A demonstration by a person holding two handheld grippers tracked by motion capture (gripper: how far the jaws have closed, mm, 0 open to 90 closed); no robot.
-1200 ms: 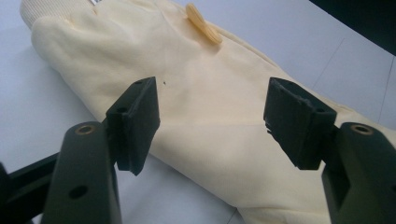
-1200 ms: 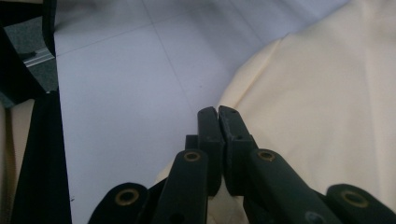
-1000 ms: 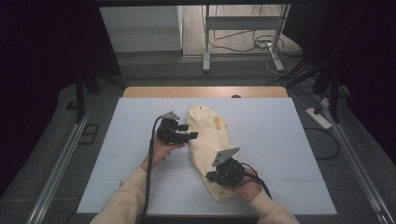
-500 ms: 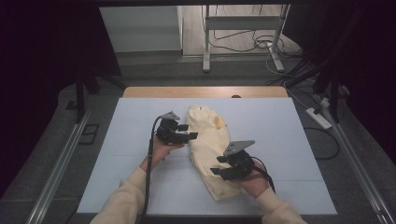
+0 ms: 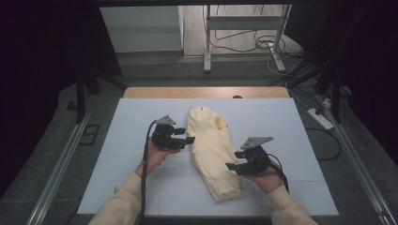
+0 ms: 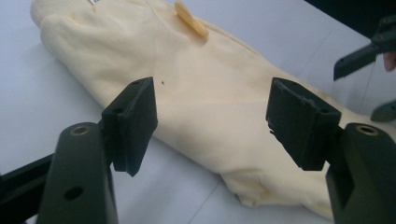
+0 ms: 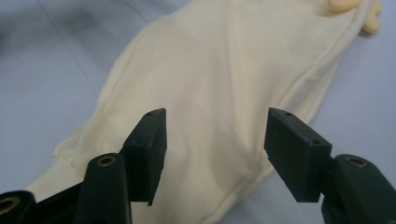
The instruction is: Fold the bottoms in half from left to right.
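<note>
The left gripper [image 5: 187, 139] and right gripper [image 5: 233, 166] flank the folded cream garment [image 5: 212, 150] on the worktop [image 5: 141, 122], both agape and empty; the right's jaws have just been opening. In the left gripper view the cloth looks soft, light, floppy. In the right gripper view its seamed edge [image 7: 299, 100] should offer the best pinch. No containers.

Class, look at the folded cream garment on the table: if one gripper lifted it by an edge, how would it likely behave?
The cream garment would probably droop and unfold, since it lies flat in soft folded layers. It looks light, being thin cloth. It seems unlikely to roll or slip far on the table.
</note>
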